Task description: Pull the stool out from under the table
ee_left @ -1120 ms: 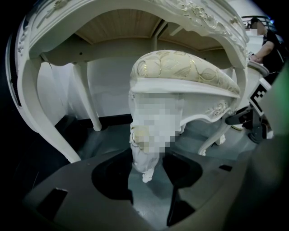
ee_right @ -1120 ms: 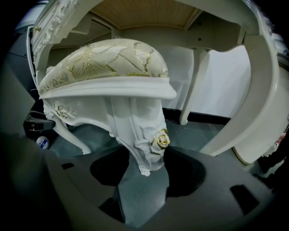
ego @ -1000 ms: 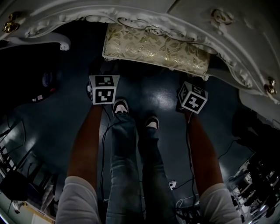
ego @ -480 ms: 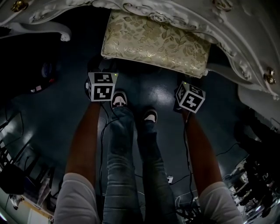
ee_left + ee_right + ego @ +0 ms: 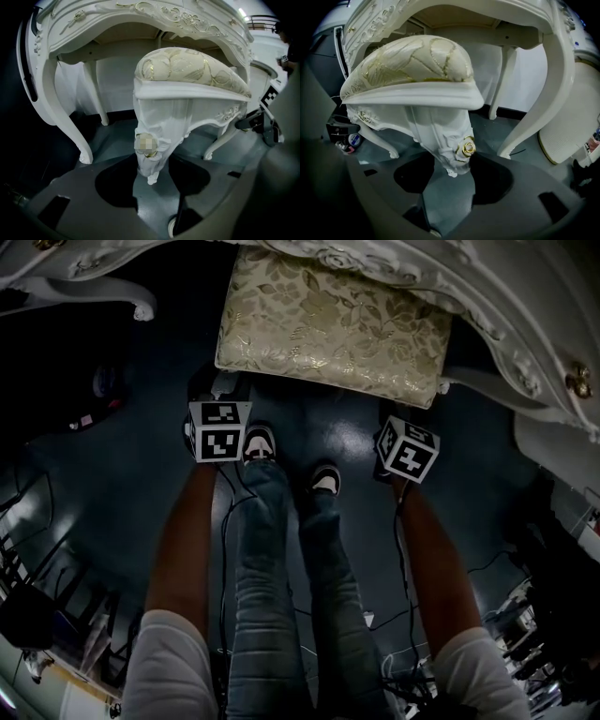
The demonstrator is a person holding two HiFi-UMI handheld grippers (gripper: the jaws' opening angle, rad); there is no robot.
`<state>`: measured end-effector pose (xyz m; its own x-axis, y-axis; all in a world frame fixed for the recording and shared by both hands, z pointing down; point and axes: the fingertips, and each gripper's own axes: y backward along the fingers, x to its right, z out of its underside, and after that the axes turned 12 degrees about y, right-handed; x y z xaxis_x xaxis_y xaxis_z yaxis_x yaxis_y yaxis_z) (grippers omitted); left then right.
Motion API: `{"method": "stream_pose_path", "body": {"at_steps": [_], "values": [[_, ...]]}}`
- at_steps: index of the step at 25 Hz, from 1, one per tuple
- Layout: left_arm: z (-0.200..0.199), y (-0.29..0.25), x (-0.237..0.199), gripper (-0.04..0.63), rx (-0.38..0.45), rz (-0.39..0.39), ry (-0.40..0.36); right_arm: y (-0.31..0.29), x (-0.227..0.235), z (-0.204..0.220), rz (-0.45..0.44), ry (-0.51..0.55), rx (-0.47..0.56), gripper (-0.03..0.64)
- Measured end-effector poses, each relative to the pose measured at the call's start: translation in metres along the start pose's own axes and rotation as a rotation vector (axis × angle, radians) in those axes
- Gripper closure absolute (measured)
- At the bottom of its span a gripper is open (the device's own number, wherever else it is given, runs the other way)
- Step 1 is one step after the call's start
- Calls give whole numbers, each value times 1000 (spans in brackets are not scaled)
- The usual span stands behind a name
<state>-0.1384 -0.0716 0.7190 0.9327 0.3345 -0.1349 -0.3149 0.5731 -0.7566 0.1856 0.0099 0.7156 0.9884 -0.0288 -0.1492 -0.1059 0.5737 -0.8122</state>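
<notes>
The stool (image 5: 333, 329) has a gold-patterned cushion and white carved legs, and it stands half out from under the ornate white table (image 5: 497, 287). My left gripper (image 5: 151, 176) is shut on the stool's near left leg (image 5: 151, 150), whose foot sits between the dark pads. My right gripper (image 5: 449, 180) is shut on the near right leg (image 5: 447, 145), the one with a gold rosette. In the head view, only the marker cubes show, the left cube (image 5: 218, 430) and the right cube (image 5: 408, 448), both just below the cushion's front edge.
The person's two shoes (image 5: 260, 442) (image 5: 325, 479) stand on the dark floor between the grippers. Curved table legs (image 5: 70, 126) (image 5: 543, 103) flank the stool. Cables (image 5: 398, 615) trail on the floor behind. Dark clutter lies at the lower left and right.
The stool has slid out from under the table toward the person, and more of the cushion shows. Both grippers have stayed on its legs.
</notes>
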Motion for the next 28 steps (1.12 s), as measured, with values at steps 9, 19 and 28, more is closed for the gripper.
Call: {"method": "stream_pose_path", "body": {"at_steps": [9, 19, 28], "values": [[-4, 4, 1, 374, -23, -12, 3, 2, 0, 1, -7, 6, -15, 376], [-1, 7, 5, 374, -71, -28, 32, 2, 5, 0, -42, 38, -62, 379], [1, 10, 9, 374, -140, -42, 52, 8, 8, 0, -55, 46, -87, 380]]}}
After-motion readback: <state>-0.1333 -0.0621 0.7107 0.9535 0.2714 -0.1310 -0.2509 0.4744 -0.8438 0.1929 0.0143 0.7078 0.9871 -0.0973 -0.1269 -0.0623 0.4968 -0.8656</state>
